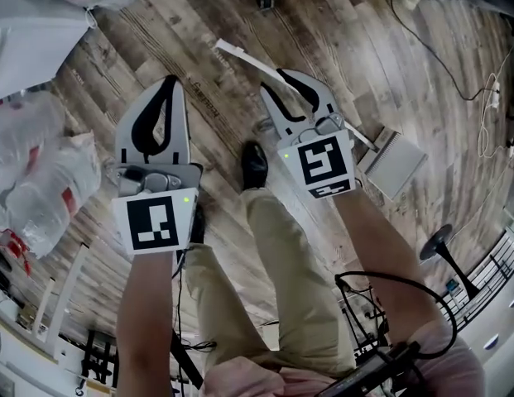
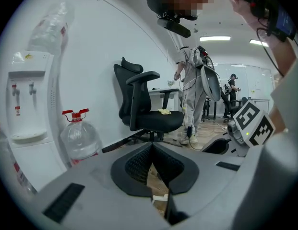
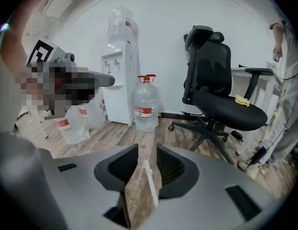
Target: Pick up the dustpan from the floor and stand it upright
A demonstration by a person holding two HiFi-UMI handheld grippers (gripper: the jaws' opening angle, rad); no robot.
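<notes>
Hovering spread and empty above the floor (image 1: 149, 35), the right gripper (image 1: 288, 89) frames the handle (image 1: 238, 56) of the flat-lying dustpan (image 1: 393, 165), the left gripper (image 1: 170, 85) pressed together, idle; judged approach stage, next lowering to pinch that handle.

This is an office or lab workroom. A black swivel office chair (image 3: 216, 90) stands against a plain white wall, beside a white water dispenser (image 3: 117, 85) and a large water jug (image 3: 146, 107) on the wood-plank floor (image 1: 199, 48). Panel ceiling lights (image 2: 215, 38) hang over desks (image 2: 244, 102), cables (image 1: 439, 56) trail loose, and another person (image 2: 192, 95) stands wearing equipment.
</notes>
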